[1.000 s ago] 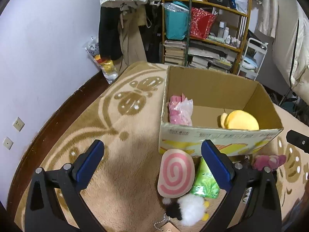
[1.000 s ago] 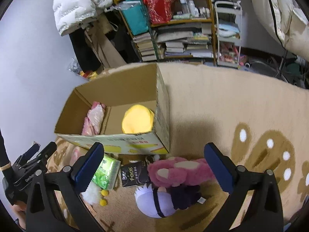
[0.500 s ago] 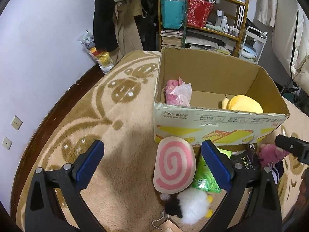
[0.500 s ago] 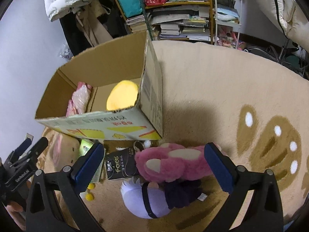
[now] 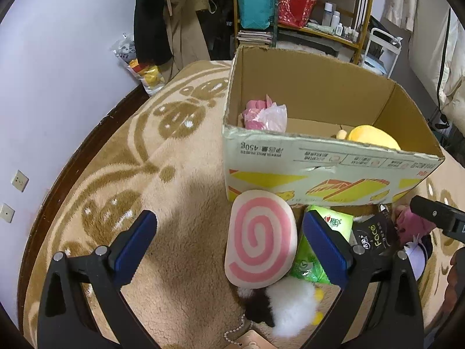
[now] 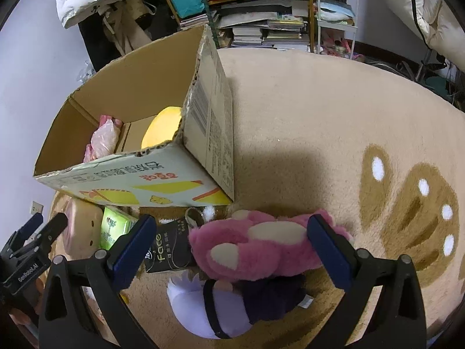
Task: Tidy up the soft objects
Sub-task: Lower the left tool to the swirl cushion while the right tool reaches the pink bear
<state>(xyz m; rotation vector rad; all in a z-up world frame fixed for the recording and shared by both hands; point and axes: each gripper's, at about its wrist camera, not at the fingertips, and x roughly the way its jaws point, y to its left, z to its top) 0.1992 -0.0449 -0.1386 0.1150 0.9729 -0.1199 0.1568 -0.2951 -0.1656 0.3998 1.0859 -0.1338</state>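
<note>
An open cardboard box (image 5: pixel 328 163) stands on the carpet and holds a yellow plush (image 5: pixel 372 137) and a pink bagged item (image 5: pixel 266 113). In front of it lie a pink-swirl cushion (image 5: pixel 260 238), a green tissue pack (image 5: pixel 322 244), a black "Face" pack (image 5: pixel 375 237) and a black-and-white fluffy toy (image 5: pixel 283 306). My left gripper (image 5: pixel 229 248) is open above the cushion's left side. My right gripper (image 6: pixel 231 250) is open, its fingers on either side of a pink plush bear (image 6: pixel 261 245); a purple-and-white plush (image 6: pixel 229 305) lies under it. The box (image 6: pixel 162 171) also shows there.
A cluttered bookshelf (image 5: pixel 308 8) and hanging clothes (image 5: pixel 174 20) stand behind the box. A lilac wall (image 5: pixel 52 67) with dark skirting runs along the left. A white trolley (image 6: pixel 334 8) stands at the back. Bare patterned carpet (image 6: pixel 348 133) lies right of the box.
Both grippers have come lower and closer to the toys in front of the box. The right gripper's open fingers now flank the pink bear. Nothing was picked up.
</note>
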